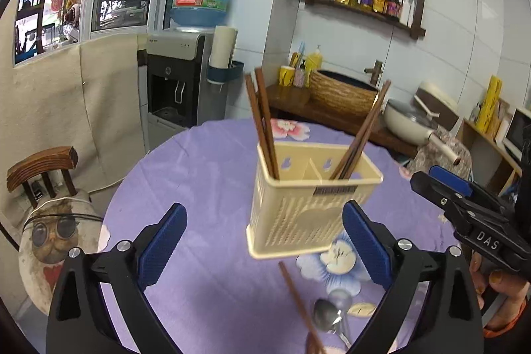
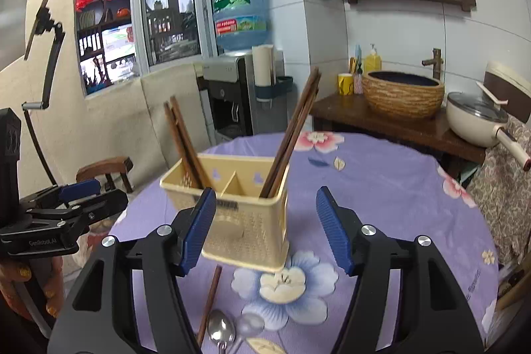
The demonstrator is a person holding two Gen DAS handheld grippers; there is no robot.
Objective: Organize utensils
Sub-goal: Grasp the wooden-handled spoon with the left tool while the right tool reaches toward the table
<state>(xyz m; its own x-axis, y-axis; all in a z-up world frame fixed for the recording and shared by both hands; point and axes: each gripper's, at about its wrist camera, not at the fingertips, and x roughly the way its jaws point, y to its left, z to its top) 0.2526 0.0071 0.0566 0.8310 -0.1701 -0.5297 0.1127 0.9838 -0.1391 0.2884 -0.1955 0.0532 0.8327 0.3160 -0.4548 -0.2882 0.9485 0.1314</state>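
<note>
Both grippers hang above the purple flowered tablecloth [image 2: 381,188] with jaws spread wide and nothing between them: the left gripper [image 1: 264,246] frames the near base of the cream utensil holder [image 1: 308,198], and the right gripper [image 2: 265,229] sits over the same holder [image 2: 239,214]. It stands upright near the middle of the round table and has two compartments. Two dark chopsticks [image 1: 264,128] lean in the left compartment; the bundle [image 1: 363,131] in the right one looks like two or three sticks, but they overlap too closely to count. One loose chopstick [image 2: 209,304] lies on the cloth just in front of the holder, its near end cut off by the frame. Beside it lie two metal spoons [image 2: 220,330], touching, handles out of view. Motion blur softens the holder's edges in the right wrist view.
</note>
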